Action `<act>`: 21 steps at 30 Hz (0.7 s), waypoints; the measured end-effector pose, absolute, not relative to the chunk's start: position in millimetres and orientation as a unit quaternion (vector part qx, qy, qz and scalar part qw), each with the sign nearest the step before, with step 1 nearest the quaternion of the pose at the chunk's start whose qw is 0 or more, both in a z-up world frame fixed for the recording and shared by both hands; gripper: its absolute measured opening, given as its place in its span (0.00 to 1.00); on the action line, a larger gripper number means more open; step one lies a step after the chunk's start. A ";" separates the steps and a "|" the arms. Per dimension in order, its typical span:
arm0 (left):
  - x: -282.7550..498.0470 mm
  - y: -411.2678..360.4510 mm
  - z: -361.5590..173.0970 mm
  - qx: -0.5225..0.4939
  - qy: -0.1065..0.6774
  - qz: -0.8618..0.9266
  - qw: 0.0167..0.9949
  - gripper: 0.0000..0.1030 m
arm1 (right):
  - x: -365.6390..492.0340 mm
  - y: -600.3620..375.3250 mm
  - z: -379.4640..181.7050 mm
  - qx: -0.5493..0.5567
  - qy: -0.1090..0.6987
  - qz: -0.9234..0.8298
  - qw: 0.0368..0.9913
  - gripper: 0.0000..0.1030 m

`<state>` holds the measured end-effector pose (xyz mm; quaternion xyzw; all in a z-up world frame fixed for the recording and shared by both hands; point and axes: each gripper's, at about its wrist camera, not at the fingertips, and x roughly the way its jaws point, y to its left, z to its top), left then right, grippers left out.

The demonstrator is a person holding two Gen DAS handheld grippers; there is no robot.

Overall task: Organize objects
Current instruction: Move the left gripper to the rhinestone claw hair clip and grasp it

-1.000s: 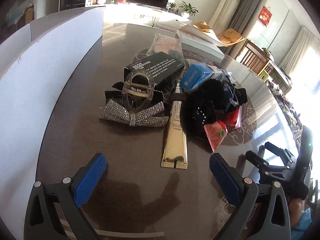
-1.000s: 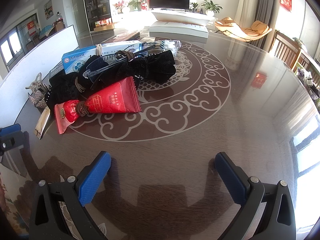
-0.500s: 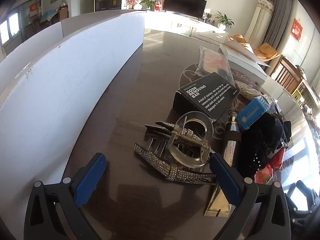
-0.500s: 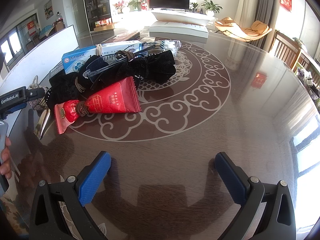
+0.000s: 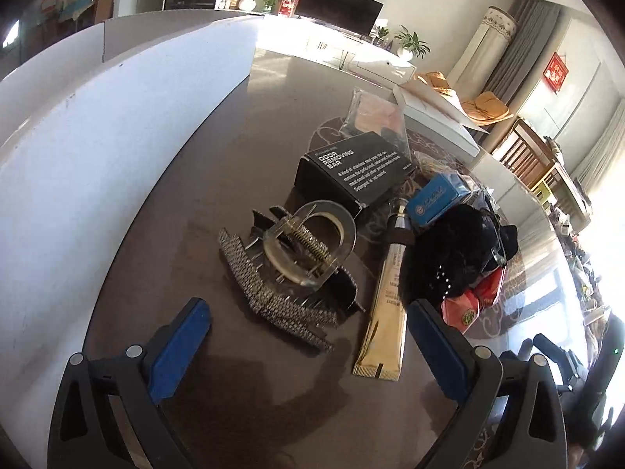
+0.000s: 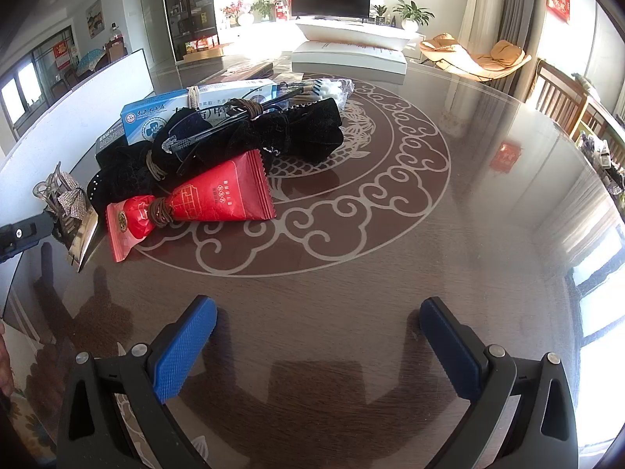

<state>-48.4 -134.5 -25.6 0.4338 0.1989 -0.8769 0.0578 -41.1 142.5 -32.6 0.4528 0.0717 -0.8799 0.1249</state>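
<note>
Hair clip (image 5: 308, 234): clear plastic claw with a metal spring, lying on the rhinestone bow, just left of the gold tube.
Rhinestone bow (image 5: 269, 293): silver, sparkly, flat on the tabletop (image 5: 234, 156), under the clip.
Gold tube (image 5: 384, 312): long, dark cap pointing toward the black box, crimped end nearest the camera.
Black box (image 5: 351, 174): white lettering "ODOR REMOVING BAR", lying flat behind the clip.
Blue box (image 6: 164, 115): white-and-blue carton at the back of the pile.
Black velvet pouches (image 6: 289, 133): heaped together, glasses (image 6: 218, 127) resting on top.
Red packet (image 6: 218, 197): cinched with a brown hair tie (image 6: 160, 213), leaning against the pouches.
</note>
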 end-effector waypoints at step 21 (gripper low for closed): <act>-34.2 -130.7 -34.1 0.445 0.102 -0.887 0.070 0.95 | -40.9 142.5 -32.6 0.453 0.072 -0.880 0.125 1.00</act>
